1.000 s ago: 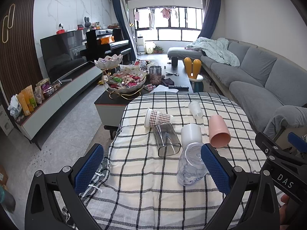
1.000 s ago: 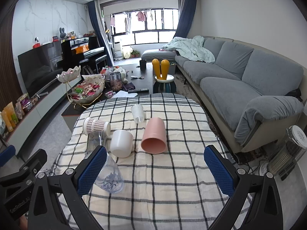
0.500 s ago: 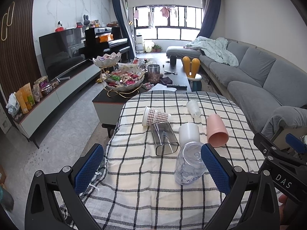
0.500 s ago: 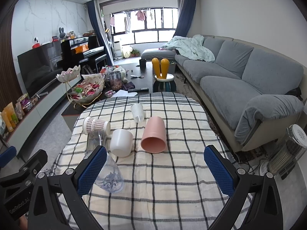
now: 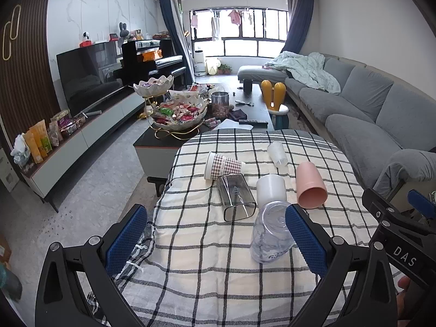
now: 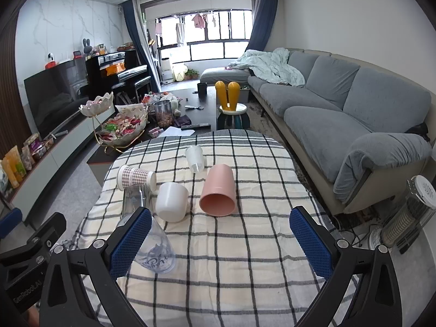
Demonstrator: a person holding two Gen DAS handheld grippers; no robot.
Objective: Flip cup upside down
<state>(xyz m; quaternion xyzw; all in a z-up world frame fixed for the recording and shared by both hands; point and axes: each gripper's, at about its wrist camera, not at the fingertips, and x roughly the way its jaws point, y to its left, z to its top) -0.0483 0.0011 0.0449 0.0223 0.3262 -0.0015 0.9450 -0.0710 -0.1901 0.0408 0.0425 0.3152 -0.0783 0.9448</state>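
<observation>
Several cups lie on a checked tablecloth [image 5: 207, 267] [image 6: 245, 259]. A clear printed cup [image 5: 271, 233] [image 6: 158, 248] stands upside down nearest me. A smoky clear cup [image 5: 235, 197] [image 6: 135, 197], a white cup [image 5: 271, 188] [image 6: 173, 201], a pink cup [image 5: 310, 185] [image 6: 218, 193], a checked paper cup [image 5: 223, 164] [image 6: 136, 179] and a small frosted cup [image 5: 276, 154] [image 6: 194, 158] lie on their sides. My left gripper [image 5: 215, 242] is open and empty, its right finger beside the clear cup. My right gripper [image 6: 220, 242] is open and empty, in front of the pink cup.
A dark coffee table [image 5: 169, 141] with snack bowls stands beyond the table's far edge. A grey sofa [image 6: 354, 114] runs along the right, a heater [image 6: 408, 215] by its end. A TV unit [image 5: 81, 130] lines the left wall.
The left gripper has drawn back and shifted a little left, so the cups sit further right in its view. The right gripper has barely moved. No cup has moved.
</observation>
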